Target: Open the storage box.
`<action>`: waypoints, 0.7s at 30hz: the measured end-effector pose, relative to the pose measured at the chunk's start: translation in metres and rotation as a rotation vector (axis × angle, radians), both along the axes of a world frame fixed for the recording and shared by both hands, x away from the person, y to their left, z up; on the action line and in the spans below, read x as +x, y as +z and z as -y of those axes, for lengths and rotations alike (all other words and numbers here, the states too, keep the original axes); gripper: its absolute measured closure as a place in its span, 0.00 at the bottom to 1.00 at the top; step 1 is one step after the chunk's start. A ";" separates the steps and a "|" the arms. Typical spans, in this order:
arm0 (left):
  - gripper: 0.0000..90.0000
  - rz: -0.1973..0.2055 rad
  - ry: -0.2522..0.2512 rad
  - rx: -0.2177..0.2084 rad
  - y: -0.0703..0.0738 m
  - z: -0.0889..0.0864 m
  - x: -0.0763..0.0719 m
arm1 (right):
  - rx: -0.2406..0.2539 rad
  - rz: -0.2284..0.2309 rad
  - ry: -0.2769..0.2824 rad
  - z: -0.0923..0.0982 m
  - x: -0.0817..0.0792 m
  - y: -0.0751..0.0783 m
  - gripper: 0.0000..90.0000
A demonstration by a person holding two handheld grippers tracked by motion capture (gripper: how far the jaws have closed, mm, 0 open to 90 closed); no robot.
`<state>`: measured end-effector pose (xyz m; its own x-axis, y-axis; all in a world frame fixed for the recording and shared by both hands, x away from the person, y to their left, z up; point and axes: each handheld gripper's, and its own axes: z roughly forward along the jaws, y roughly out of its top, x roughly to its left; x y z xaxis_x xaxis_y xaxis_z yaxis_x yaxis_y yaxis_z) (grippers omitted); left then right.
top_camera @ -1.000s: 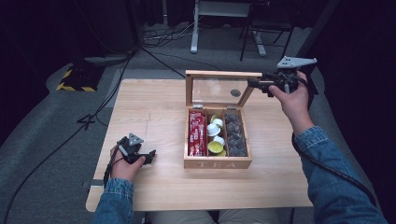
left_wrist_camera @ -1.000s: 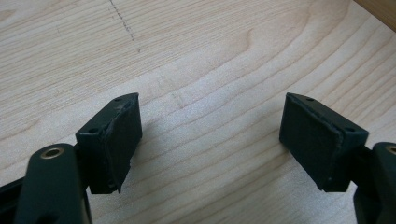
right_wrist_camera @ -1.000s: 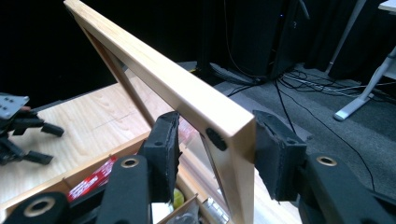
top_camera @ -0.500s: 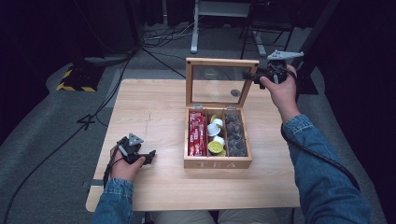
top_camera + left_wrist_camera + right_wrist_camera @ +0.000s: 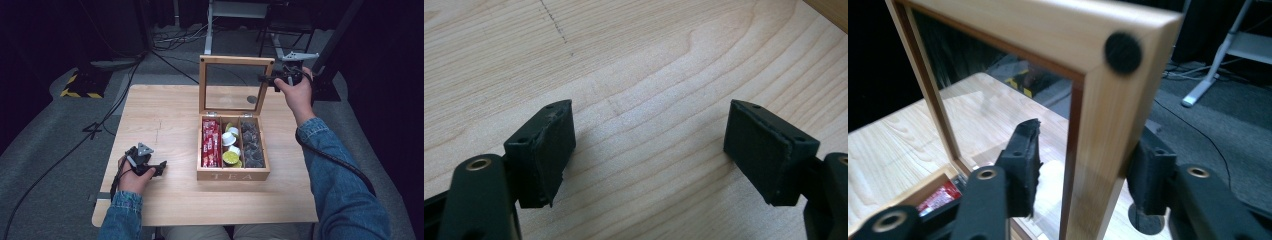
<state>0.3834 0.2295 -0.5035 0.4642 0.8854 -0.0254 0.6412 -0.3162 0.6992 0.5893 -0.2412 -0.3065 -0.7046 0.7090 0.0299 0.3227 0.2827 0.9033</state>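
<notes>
A wooden tea box [image 5: 232, 175] stands at the table's middle with its glass lid [image 5: 236, 61] raised upright. Inside lie red sachets [image 5: 210, 142], white and green capsules [image 5: 230, 147] and dark tea bags [image 5: 251, 145]. My right gripper [image 5: 265, 78] straddles the lid's right rail [image 5: 1108, 110] near its top corner. Its jaws have just been opening, and the inner pad [image 5: 1023, 160] stands off the wood, so the right gripper [image 5: 1083, 170] is open around the rail. My left gripper [image 5: 160, 167] rests on the table at the front left, open [image 5: 649, 150] with bare wood between its pads.
A small black round pad [image 5: 251, 99] lies on the table behind the box. The table's front edge [image 5: 200, 222] is near my forearms. Beyond the far edge are dark floor, cables, a yellow-black striped block [image 5: 80, 90] and a stand's legs [image 5: 212, 30].
The right hand moved left to the lid's right edge. The lid has swung from leaning back to standing upright. The left hand stayed put.
</notes>
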 end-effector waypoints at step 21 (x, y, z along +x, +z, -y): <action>0.17 -0.007 -0.020 0.003 -0.001 0.001 0.002 | -0.018 -0.025 -0.066 -0.006 0.022 -0.018 0.51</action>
